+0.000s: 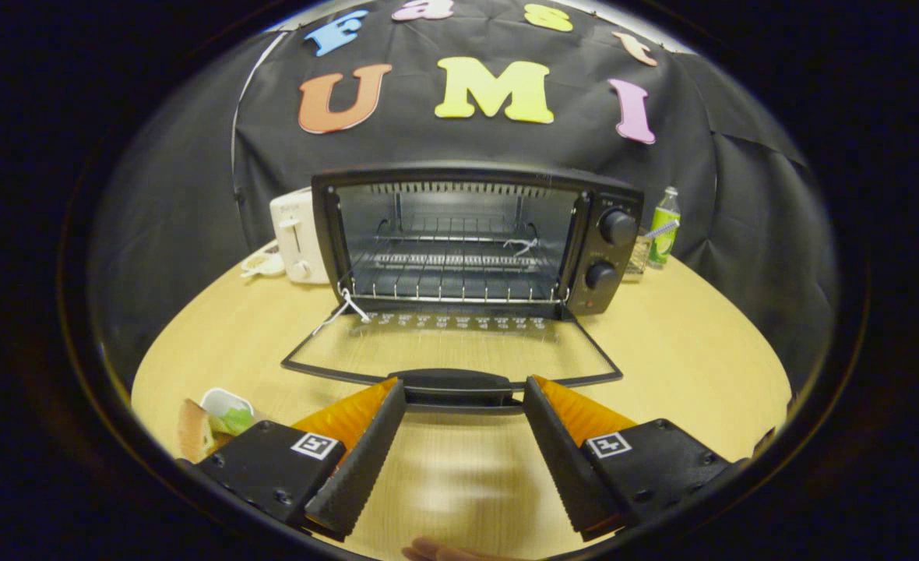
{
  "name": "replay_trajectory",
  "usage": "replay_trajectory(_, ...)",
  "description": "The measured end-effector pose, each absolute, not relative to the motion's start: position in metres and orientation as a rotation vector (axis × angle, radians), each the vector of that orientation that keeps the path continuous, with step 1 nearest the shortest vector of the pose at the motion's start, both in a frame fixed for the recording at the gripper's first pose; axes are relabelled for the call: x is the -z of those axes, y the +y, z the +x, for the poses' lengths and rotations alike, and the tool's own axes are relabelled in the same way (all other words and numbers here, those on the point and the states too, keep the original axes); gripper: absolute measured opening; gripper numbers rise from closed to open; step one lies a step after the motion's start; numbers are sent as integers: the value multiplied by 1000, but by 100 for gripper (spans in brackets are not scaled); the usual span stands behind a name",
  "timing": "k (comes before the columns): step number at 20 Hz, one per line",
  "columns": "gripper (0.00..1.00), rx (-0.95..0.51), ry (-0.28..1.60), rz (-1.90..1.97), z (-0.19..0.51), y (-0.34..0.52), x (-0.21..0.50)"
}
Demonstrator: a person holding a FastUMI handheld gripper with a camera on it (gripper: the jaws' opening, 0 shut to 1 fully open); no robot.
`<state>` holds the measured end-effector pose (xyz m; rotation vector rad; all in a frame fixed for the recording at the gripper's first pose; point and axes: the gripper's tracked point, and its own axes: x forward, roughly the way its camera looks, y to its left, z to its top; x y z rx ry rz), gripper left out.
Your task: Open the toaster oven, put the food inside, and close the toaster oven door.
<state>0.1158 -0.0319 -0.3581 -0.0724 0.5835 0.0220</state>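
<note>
The toaster oven [475, 238] stands on the wooden table [685, 343], its door [452, 351] folded flat toward the gripper [463, 397], whose 2 fingers are spread wide, gripping nothing, tips flanking the door handle [459, 387]. The food [210, 421] lies left of the door; a white toaster [296, 238] sits left of the oven, a bottle [664, 226] right.

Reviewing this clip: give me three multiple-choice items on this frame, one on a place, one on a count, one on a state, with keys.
1. Where is the food?
A. on the oven rack
B. on the table beside one tool finger
C. on the white toaster

2. How many knobs on the toaster oven?
A. two
B. four
C. none

3. The oven door is:
A. shut
B. half raised
C. folded down flat

Key: B, it lies by the tool, rack bare; A, two knobs, stacked; C, the glass lies on the table, the open tool at its handle.
</note>
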Motion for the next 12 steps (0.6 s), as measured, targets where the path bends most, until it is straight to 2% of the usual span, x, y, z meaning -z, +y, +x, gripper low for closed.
replay_trajectory(7,100,-76,597,-94,111,-22,354)
replay_trajectory(12,99,-318,761,99,77,25,338)
